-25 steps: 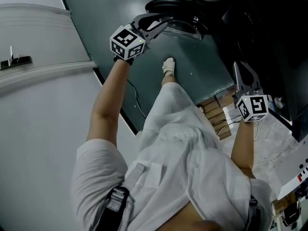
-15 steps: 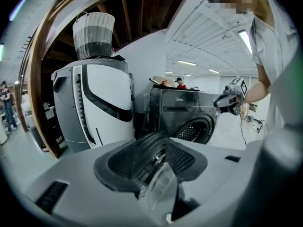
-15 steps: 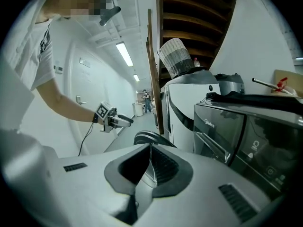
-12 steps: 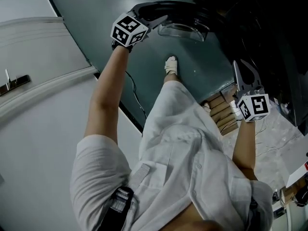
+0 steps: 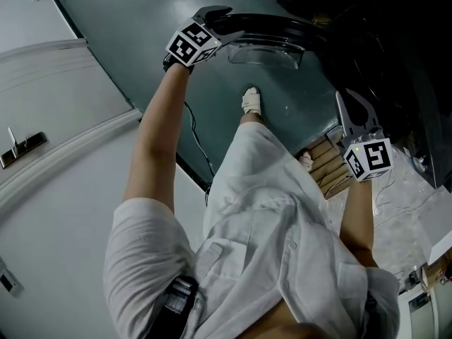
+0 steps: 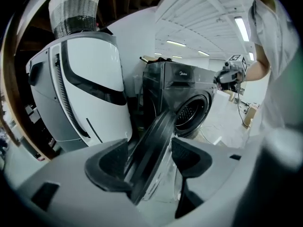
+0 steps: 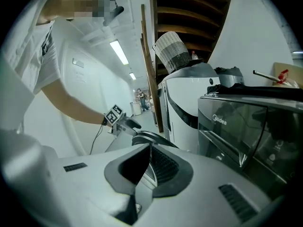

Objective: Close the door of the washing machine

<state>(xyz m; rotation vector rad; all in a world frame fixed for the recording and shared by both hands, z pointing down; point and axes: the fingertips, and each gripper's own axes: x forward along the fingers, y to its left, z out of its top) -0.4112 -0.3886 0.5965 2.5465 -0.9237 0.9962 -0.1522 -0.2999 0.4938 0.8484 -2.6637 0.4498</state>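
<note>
At the front of the washing machine (image 6: 189,91), my left gripper (image 6: 150,144) has just been opening its jaws; they stand wide apart astride the rim of the open door (image 6: 160,129), not clamped on it. Door seen edge-on, swung out from the machine, rim running along the jaw gap and slanting up toward the drum opening (image 6: 190,115). Right gripper (image 7: 150,148): jaws together, empty, near the machine's far side; a white appliance (image 6: 90,89) with a wicker basket (image 6: 75,8) on top stands just beside the machine.

"Midea" on front of the dark washing machine (image 7: 236,126)
</note>
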